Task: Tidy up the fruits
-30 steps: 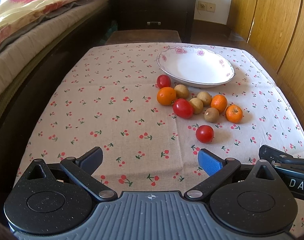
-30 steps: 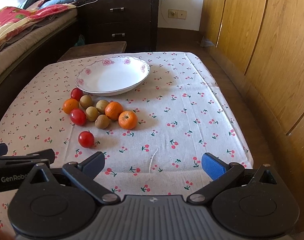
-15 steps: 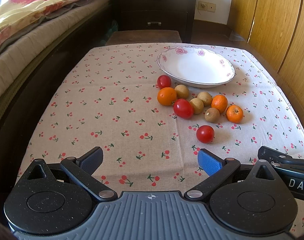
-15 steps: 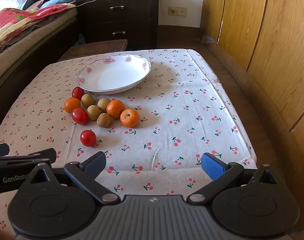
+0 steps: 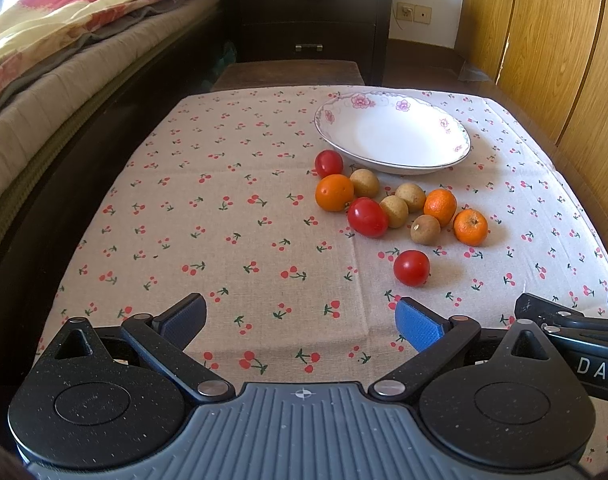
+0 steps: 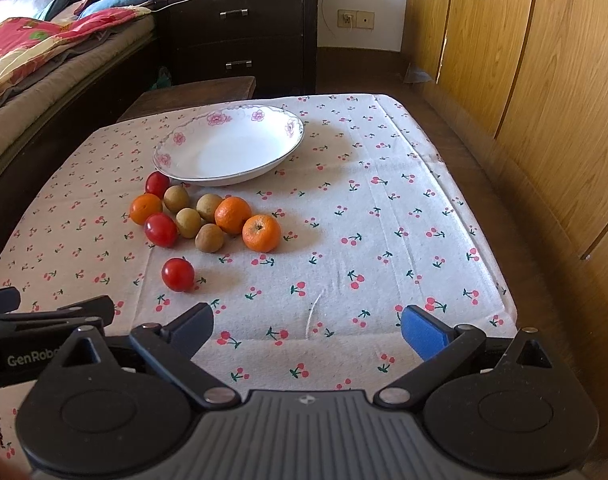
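A white flowered bowl (image 5: 420, 162) (image 6: 183, 170) stands empty on the cherry-print tablecloth (image 5: 223, 220). In front of it lies a cluster of fruit: three red tomatoes, three oranges and several small brown fruits. One tomato (image 5: 411, 268) (image 6: 177, 275) lies apart, nearest the grippers. An orange (image 5: 470, 227) (image 6: 261, 233) sits at the cluster's right end. My left gripper (image 5: 301, 318) is open and empty over the near cloth, left of the fruit. My right gripper (image 6: 308, 326) is open and empty, to the right of the fruit.
A bed (image 5: 43, 80) with a floral blanket runs along the left. A dark dresser (image 5: 308, 12) and a low wooden stool (image 5: 287, 74) stand behind the table. Wooden wardrobe panels (image 6: 524, 60) line the right side, close to the table's edge.
Both grippers have drifted slightly; in the right wrist view the fruit and bowl sit a little lower and nearer. Nothing was taken hold of and the fruit has not moved.
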A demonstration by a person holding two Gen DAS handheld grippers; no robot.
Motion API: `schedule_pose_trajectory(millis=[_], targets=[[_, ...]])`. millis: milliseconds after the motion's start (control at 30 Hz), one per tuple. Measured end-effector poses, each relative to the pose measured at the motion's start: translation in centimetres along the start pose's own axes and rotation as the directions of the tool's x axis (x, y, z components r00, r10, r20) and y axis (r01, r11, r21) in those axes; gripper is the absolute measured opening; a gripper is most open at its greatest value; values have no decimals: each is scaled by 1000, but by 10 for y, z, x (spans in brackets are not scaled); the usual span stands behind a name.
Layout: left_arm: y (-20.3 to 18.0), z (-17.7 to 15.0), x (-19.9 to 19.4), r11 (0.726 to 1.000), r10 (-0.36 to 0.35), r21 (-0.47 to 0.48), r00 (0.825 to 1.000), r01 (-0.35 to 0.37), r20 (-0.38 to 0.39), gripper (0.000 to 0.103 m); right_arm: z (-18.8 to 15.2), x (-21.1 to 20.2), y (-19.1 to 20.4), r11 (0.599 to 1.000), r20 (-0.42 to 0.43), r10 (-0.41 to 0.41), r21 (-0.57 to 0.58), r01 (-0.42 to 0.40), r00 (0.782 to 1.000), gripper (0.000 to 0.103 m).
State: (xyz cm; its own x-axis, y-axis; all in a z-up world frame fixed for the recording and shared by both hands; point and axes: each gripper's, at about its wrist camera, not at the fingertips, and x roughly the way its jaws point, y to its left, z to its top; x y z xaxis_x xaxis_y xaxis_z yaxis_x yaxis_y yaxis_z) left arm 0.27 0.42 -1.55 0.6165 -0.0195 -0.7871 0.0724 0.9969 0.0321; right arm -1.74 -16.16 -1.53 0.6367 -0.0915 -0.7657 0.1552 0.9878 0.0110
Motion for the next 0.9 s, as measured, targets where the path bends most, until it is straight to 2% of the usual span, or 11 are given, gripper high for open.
schedule_pose_trajectory(millis=[900], targets=[[-1, -1, 0, 1000, 12, 10, 1000, -12, 0, 101, -1, 3, 1, 1000, -17, 20, 12, -20, 1000, 96]])
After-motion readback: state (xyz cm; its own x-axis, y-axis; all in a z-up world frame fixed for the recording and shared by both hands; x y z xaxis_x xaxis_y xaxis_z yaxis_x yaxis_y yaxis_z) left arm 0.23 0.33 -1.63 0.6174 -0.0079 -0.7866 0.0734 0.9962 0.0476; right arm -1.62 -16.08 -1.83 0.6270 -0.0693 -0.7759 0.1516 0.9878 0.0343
